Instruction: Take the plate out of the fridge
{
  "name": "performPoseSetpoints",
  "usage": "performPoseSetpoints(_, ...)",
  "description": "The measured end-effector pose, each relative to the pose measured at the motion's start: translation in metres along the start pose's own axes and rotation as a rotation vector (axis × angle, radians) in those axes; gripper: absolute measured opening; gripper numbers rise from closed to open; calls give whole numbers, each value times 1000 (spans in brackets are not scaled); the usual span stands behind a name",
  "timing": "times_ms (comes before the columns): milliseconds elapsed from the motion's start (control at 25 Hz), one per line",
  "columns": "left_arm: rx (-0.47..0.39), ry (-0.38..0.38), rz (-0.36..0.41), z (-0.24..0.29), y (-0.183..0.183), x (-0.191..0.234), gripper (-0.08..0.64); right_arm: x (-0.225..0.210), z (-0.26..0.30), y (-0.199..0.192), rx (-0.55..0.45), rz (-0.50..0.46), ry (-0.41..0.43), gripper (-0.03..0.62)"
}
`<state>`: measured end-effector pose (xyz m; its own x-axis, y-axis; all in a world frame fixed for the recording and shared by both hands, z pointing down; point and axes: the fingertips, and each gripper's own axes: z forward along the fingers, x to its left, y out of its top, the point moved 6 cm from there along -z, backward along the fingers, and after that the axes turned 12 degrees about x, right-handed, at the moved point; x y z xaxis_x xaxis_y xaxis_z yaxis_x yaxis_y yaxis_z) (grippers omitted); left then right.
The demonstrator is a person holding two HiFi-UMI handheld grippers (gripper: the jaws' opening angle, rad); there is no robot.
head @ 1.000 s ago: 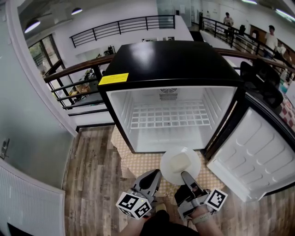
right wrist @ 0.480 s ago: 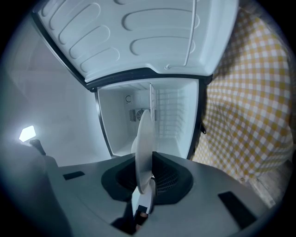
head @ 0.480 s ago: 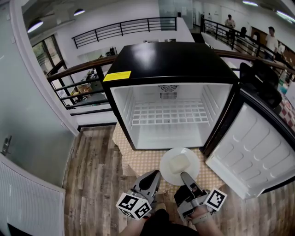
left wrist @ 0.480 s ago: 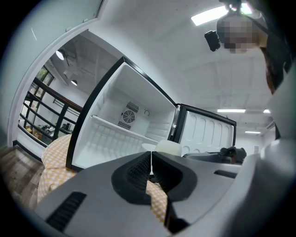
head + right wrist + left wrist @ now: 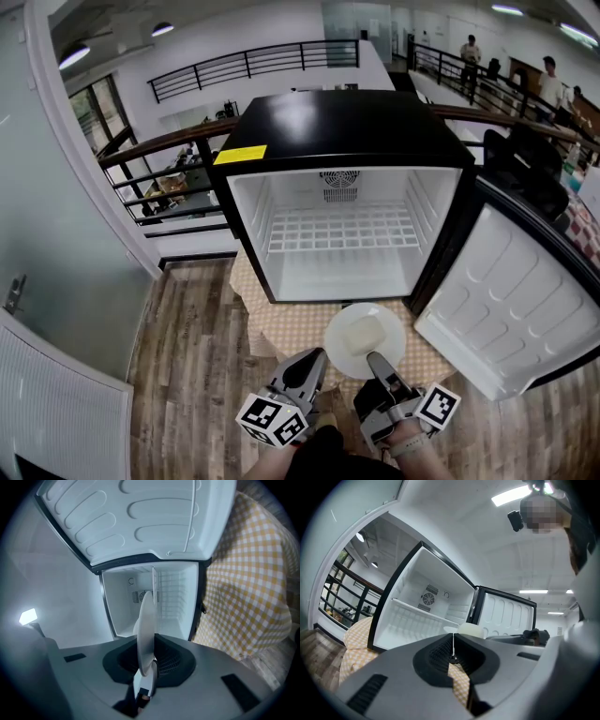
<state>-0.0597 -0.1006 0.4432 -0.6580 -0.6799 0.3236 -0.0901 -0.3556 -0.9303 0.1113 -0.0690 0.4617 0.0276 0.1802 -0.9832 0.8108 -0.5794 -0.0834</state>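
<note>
Plate [image 5: 338, 349] rim clamped between right gripper [image 5: 376, 360] fingers, pale block [image 5: 361, 333] beyond them; left gripper [image 5: 314, 362] clenched, empty. Fridge [image 5: 347, 122] yellow label [image 5: 239, 155] print illegible.

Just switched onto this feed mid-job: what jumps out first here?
The black-topped fridge stands wide open, its white inside showing only a wire shelf, with the door swung to the right. Just in front of it, over the checked cloth, the right gripper is shut on the rim of a white plate carrying a pale block. The left gripper sits shut and empty beside it.
</note>
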Motion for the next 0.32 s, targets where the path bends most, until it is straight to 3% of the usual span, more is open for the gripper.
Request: performPoseSetpoints(320, -1, 5, -2, -7, -3, -7, 15, 1, -8, -5, 3, 1, -1, 63)
